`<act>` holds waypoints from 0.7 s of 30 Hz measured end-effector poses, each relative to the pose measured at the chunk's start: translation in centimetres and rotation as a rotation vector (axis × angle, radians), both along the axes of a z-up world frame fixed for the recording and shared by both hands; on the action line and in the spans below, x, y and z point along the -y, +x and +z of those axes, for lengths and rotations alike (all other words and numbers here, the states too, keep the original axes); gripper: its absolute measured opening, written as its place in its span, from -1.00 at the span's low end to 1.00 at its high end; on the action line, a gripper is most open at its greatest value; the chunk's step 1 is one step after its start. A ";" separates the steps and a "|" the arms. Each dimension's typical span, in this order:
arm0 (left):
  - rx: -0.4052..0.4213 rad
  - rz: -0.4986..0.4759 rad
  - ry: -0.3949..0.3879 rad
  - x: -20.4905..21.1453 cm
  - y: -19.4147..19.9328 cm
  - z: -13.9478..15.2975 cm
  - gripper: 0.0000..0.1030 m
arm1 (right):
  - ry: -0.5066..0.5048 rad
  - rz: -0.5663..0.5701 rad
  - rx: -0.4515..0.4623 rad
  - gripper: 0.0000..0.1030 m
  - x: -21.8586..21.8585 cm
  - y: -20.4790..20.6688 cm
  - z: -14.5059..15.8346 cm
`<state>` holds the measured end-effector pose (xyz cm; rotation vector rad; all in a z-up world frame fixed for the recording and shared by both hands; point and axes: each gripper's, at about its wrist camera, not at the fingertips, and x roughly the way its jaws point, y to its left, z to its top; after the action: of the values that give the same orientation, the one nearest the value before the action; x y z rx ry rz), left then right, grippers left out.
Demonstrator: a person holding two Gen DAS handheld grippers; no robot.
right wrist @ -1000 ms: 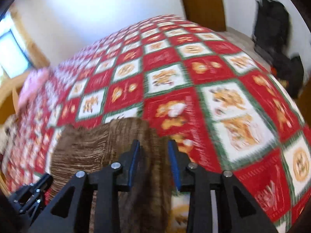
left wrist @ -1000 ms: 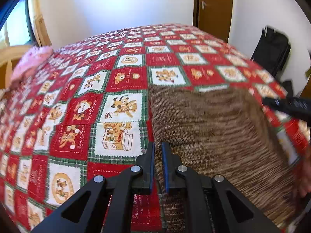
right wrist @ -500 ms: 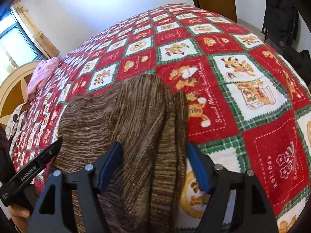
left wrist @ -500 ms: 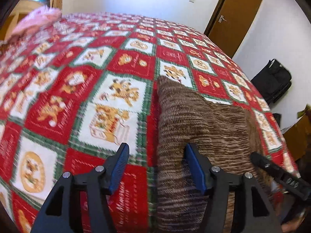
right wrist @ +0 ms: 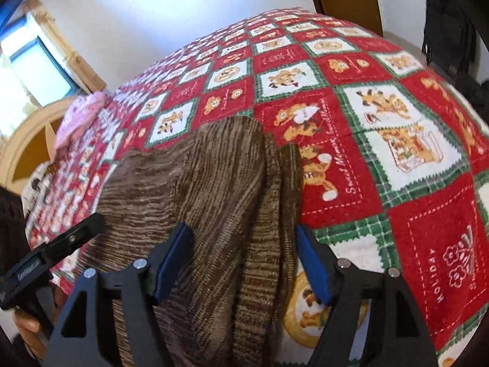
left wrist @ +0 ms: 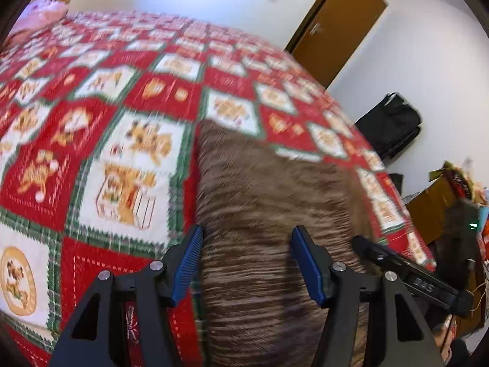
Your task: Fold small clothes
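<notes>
A brown striped knit garment (left wrist: 269,208) lies folded on the red, white and green patchwork bedspread (left wrist: 128,159). My left gripper (left wrist: 246,263) is open and empty, its jaws wide apart above the garment's near left part. In the right wrist view the same garment (right wrist: 207,202) shows a folded sleeve strip along its right edge. My right gripper (right wrist: 243,261) is open and empty above that right side. Each gripper's black tip shows in the other's view, the right one (left wrist: 406,275) and the left one (right wrist: 52,250).
A pink cloth (right wrist: 79,116) lies at the bed's far left by a wooden headboard (right wrist: 27,150). A brown door (left wrist: 336,24) and a black bag (left wrist: 391,122) stand by the white wall. Cluttered furniture (left wrist: 452,195) is at the right.
Both grippers went from nearly shut to wide open, letting go of the garment, which now lies flat. Both have drawn back a little and the left view has swung right.
</notes>
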<state>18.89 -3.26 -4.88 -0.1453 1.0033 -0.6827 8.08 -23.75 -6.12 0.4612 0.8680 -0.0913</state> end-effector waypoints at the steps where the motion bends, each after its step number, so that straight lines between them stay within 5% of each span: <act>1: -0.036 -0.012 -0.009 -0.2 0.2 -0.7 0.19 | -0.025 0.007 -0.003 0.42 -0.3 0.1 0.0; 8: -0.054 -0.044 -0.137 -2.1 0.6 -1.8 0.19 | -0.004 0.028 0.023 0.31 0.0 0.0 -0.2; 11: -0.001 -0.031 -0.093 -0.8 0.2 -1.4 0.13 | 0.008 0.038 0.022 0.37 0.1 0.5 -0.4; 13: 0.021 -0.032 -0.066 -0.3 0.0 -1.3 -0.12 | -0.023 0.048 0.015 0.24 -0.4 0.7 -0.3; 15: 0.008 -0.018 -0.090 -0.7 0.1 -1.2 -0.33 | 0.025 0.099 0.033 -0.45 -0.8 0.7 -0.1; 21: 0.144 -0.030 -0.029 0.0 -2.0 1.0 -0.45 | -0.094 0.054 0.042 -0.57 -3.4 -0.1 2.4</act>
<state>16.85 -3.29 -3.92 -0.1048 0.8593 -0.7252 8.00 -20.40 -3.75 0.3506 0.8309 -0.0727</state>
